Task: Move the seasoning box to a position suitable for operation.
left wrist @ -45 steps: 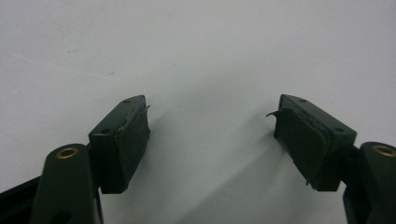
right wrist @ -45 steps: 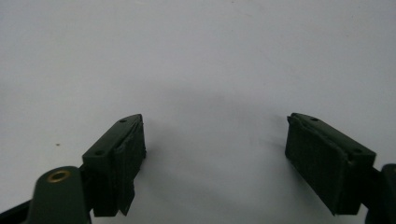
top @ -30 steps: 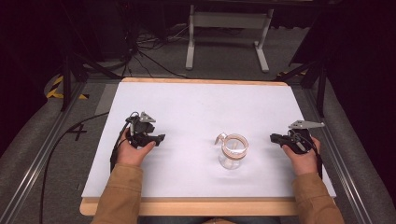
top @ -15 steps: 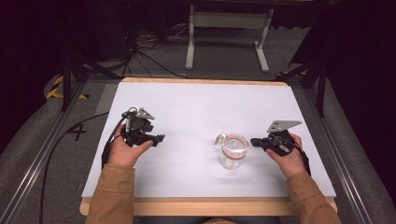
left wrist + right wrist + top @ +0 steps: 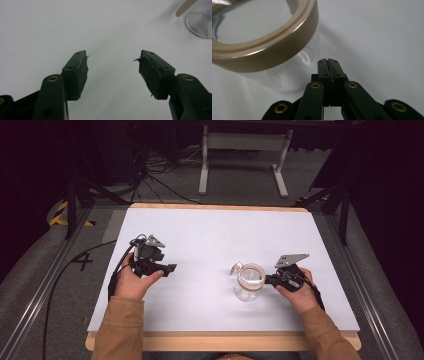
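a lab or recording studio. a white table (image 5: 210, 235) stands on grey carpet (image 5: 45, 270) among metal rails (image 5: 35, 305), loose cables (image 5: 160, 180) and dark surroundings.

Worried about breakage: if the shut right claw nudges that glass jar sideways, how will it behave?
The glass jar looks empty and clear-walled, so probably light and fragile. Its smooth wall would likely slide on the white table rather than grip. The right claw sits low on the wall, so tipping seems less likely.

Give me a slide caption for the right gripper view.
Shut right gripper beside clear glass jar with tan rim band.
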Demonstrator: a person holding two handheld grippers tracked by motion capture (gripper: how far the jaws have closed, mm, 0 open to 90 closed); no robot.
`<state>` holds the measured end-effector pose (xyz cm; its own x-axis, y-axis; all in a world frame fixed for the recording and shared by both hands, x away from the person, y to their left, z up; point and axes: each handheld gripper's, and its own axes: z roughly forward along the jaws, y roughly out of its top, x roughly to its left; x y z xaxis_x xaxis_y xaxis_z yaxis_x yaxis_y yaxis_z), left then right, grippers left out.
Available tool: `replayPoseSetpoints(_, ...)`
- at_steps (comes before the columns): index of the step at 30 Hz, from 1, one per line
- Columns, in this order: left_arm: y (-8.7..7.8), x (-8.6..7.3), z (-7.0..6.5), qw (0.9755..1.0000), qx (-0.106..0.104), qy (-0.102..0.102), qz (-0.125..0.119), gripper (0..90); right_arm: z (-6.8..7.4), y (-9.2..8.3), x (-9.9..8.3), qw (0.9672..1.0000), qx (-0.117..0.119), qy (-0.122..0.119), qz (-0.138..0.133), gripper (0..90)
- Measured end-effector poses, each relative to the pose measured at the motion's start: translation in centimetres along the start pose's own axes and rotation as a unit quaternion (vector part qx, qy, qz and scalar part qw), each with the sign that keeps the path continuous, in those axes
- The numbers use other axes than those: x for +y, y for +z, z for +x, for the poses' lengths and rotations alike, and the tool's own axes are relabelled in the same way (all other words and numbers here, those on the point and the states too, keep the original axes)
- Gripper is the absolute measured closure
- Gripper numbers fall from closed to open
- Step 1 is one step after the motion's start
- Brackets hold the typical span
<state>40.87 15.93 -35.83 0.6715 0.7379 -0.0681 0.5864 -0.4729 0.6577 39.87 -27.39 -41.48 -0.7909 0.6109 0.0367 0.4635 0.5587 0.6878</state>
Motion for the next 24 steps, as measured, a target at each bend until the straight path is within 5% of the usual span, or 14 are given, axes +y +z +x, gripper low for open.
replayPoseSetpoints(10,0.0,0.1,-0.1,1.0000,-0.002,-0.001,0.000,40.9,0.6,0.3,0.0,0.9998,-0.009,-0.011,0.017,90.0)
replayPoseSetpoints(24,0.6,0.5,-0.2,0.9998,-0.010,0.012,0.009,40.6,3.5,1.5,0.4,0.9974,0.023,-0.052,0.045,90.0)
